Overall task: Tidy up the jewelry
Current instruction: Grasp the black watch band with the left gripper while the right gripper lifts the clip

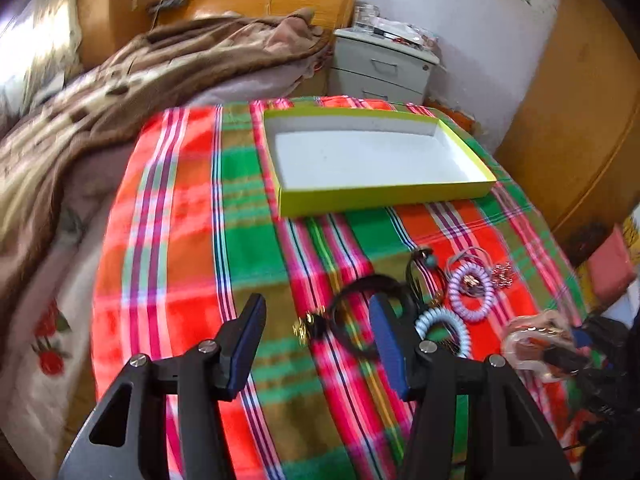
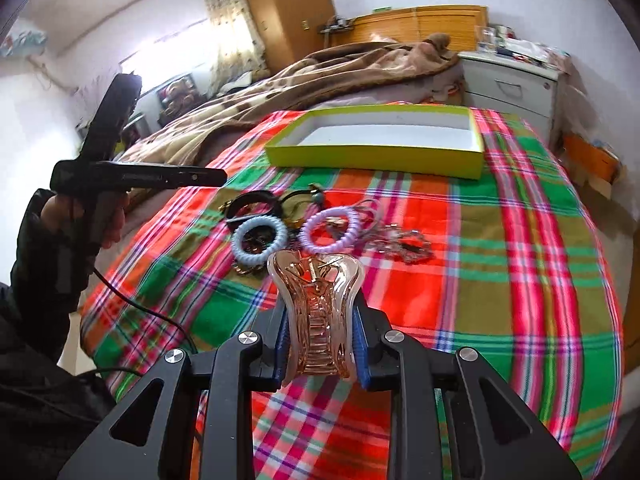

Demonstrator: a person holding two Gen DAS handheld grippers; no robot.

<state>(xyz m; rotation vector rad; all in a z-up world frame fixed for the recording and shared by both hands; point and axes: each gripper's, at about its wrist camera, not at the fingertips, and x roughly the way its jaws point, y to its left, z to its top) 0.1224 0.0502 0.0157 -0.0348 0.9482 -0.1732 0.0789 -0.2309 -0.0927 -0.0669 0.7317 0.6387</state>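
Plaid cloth, red and green, covers the bed where we work; a brown blanket is heaped beyond it. Yellow-green box, white inside, sits open on the far part of the cloth and holds nothing we can see. We judge the task barely begun: no piece has reached the box.

Jewelry pile lies on the cloth, well short of the box: black bands, a pale blue coil tie, a lilac coil tie, a tangled chain.

Our right tool is clamped on a rose-gold claw clip, lifted above the cloth near the pile. We take this as the first piece bound for the box.

Our left tool hovers over the pile's near edge, jaws spread wide and gripping nothing.

Hard to make out: small gold bits beside the black bands are blurred, and we cannot count the pieces. In the left view the clip is a smear at the right edge.
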